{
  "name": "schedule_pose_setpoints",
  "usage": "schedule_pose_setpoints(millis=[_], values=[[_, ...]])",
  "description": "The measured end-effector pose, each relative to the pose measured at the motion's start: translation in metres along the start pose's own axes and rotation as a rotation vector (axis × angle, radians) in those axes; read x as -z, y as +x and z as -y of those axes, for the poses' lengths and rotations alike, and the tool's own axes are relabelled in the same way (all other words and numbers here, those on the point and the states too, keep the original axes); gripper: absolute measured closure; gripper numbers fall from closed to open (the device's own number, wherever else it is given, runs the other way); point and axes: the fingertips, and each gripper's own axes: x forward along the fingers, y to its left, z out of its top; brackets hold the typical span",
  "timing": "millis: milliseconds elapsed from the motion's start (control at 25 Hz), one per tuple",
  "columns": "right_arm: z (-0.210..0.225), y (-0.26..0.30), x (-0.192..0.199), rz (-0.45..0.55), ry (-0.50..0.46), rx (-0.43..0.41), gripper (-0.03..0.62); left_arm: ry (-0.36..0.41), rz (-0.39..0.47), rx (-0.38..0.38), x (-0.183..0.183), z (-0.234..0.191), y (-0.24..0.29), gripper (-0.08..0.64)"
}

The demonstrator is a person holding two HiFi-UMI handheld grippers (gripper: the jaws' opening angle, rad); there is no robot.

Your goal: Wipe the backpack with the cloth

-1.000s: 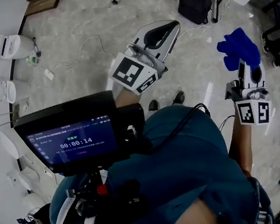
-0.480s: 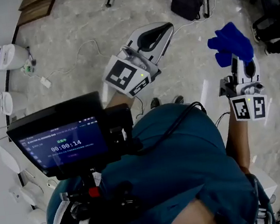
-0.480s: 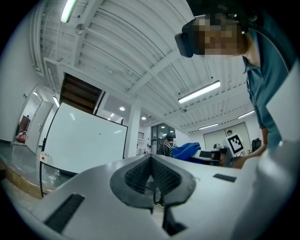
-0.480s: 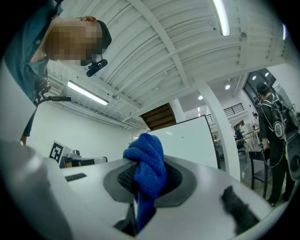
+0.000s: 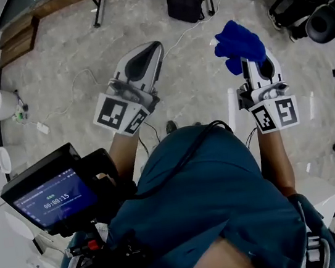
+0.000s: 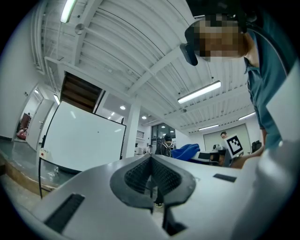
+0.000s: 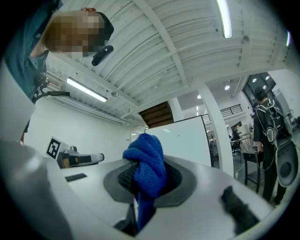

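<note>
- A person in a teal shirt (image 5: pixel 208 199) holds both forearms out in front of the body, each hand carrying a gripper above a pale stone floor (image 5: pixel 57 65).
- The left gripper (image 5: pixel 153 46) points forward and slightly right; its jaws are pressed together with nothing between them.
- The right gripper (image 5: pixel 250 63) points straight ahead with its jaws clamped on a blue cloth (image 5: pixel 238 43), which bunches up above the tips and trails down between the pads.
- Both gripper views look up at a white ribbed ceiling with strip lights, so the tools are tilted upward.
- The black backpack (image 5: pixel 185 2) sits on the floor beside the legs of a table, well apart from both grippers and ahead of them.
- The cloth touches no part of the backpack.
- Each gripper carries a marker cube, the left (image 5: pixel 121 113) and the right (image 5: pixel 275 114), printed with black-and-white square patterns.
- A small screen (image 5: pixel 49 201) mounted near the person's chest reads 00:00:15; its smaller print is too fine to read.
- A white cable (image 5: pixel 85 86) trails across the floor to the left.
</note>
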Motion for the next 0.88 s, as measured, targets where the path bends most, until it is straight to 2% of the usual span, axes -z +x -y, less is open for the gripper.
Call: schedule_pose_setpoints(millis=[120, 720, 880], values=[[-0.002, 0.002, -0.002, -0.015, -0.022, 0.003, 0.541, -0.005, -0.006, 0.005, 0.002, 0.004, 0.0, 0.558], [0.003, 0.007, 0.01, -0.025, -0.004, 0.007, 0.546, 0.003, -0.013, -0.009, 0.005, -0.002, -0.003, 0.558], [0.014, -0.015, 0.002, -0.049, -0.029, 0.068, 0.548, -0.031, 0.0, 0.044, 0.01, 0.013, 0.009, 0.558]])
